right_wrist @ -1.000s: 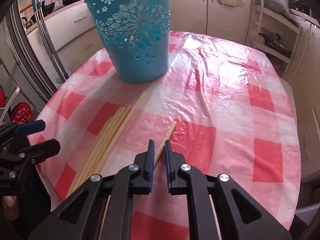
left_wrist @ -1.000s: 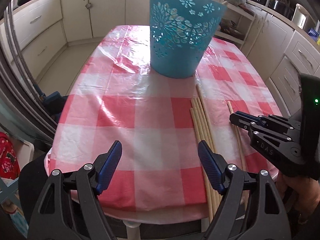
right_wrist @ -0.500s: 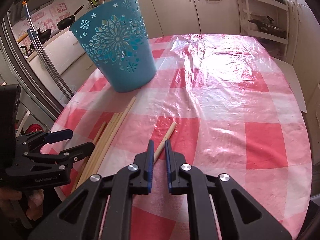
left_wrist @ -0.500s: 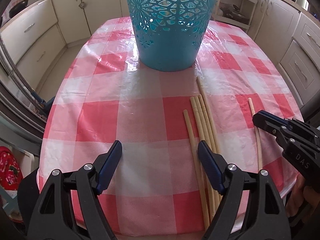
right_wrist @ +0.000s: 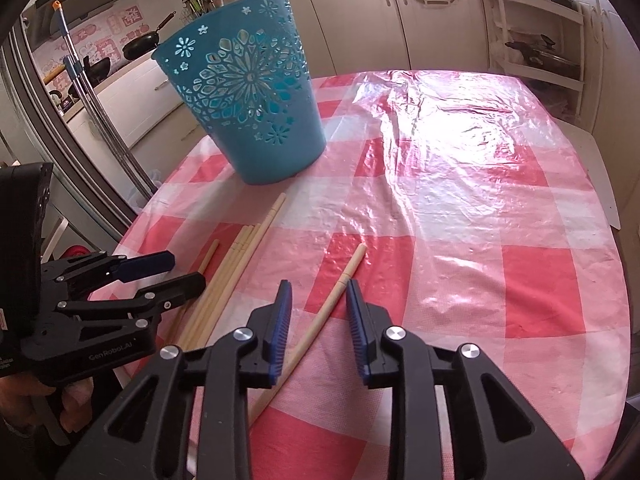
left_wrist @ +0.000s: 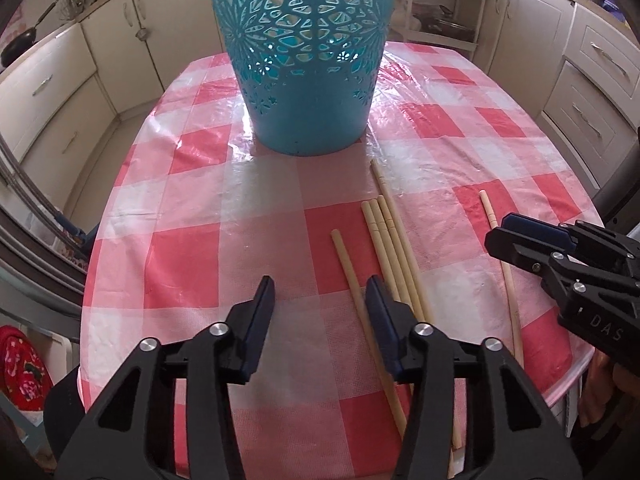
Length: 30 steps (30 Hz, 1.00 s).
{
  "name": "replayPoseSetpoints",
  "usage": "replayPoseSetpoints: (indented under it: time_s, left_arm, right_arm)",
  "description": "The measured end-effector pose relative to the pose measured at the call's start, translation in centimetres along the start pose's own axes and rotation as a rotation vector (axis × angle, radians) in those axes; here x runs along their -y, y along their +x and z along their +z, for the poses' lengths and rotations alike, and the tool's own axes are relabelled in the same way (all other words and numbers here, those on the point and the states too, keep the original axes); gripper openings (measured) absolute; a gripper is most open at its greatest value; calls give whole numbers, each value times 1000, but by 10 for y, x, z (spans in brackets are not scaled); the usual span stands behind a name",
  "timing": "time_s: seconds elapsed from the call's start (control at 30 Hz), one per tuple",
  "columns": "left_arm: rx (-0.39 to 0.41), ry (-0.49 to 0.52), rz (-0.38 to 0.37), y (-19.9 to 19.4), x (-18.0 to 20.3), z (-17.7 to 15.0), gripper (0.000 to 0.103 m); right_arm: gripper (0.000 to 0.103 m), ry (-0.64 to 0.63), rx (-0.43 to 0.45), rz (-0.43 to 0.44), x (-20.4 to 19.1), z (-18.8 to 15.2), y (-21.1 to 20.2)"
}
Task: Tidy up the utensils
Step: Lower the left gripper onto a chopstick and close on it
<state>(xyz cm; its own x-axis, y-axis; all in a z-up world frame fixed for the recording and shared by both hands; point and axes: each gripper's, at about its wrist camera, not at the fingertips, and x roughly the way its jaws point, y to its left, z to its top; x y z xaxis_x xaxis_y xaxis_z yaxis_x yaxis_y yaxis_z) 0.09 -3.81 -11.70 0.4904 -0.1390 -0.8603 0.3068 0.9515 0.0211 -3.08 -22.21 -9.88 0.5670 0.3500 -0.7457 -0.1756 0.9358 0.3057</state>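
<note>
Chopsticks [left_wrist: 394, 248] lengthwise toward basket [left_wrist: 304, 64]

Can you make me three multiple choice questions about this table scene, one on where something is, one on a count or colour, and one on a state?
1. Where does the lone chopstick lie?
A. Inside the basket
B. On the tablecloth between the right gripper's fingers
C. On the floor

2. What colour is the basket?
A. Blue
B. Yellow
C. Black

3. How is the left gripper?
A. Shut on a chopstick
B. Shut on nothing
C. Open, holding nothing

Answers:
1 B: in the right wrist view, the stick runs on the tablecloth between the open fingers of the right gripper.
2 A: its cut-out wall is blue in both views.
3 C: its fingers stand wide apart with only cloth between them.
</note>
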Motion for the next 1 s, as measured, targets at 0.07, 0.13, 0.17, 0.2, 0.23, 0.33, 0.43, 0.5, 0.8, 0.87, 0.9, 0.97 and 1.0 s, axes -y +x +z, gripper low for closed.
replayPoseSetpoints:
  time_s: [0.07,0.13,0.17,0.2,0.23,0.33,0.43,0.5,0.8,0.87,0.9,0.97,1.0]
  left_arm:
    - [2,25,-19,0,2,3,27]
    - [3,50,-53,2,1,6,15]
    - [5,56,-58,3,1,8,10]
    - [4,60,-63,5,-1,11,9]
    - [3,61,-63,6,-3,12,7]
    - [6,50,-39,12,-13,20,5]
    - [-25,25,-47,14,-23,24,5]
    - [-52,36,-22,13,-24,23,7]
    - [-80,93,25,14,-22,26,19]
    - [-82,130,16,14,-15,26,5]
    - [-79,150,28,14,-12,26,4]
    - [-92,126,-7,14,-16,28,4]
    - [-99,93,-33,12,-21,29,4]
  right_arm:
    - [32,-5,2,-1,-3,0,1]
    - [34,-4,4,3,-3,-1,1]
    - [35,-3,5,5,-3,-1,1]
    - [35,-1,5,8,-2,-1,1]
    - [35,0,6,10,-2,-1,1]
    - [35,6,7,15,-1,-1,1]
    - [35,7,7,16,-2,-1,1]
    - [36,5,7,14,-2,-1,1]
    - [36,-33,1,-13,-8,0,1]
    - [33,-59,-2,-41,-11,-1,1]
    - [33,-70,-1,-50,-13,-1,2]
    - [33,-77,2,-56,-14,-2,2]
    - [33,-77,3,-55,-14,-2,1]
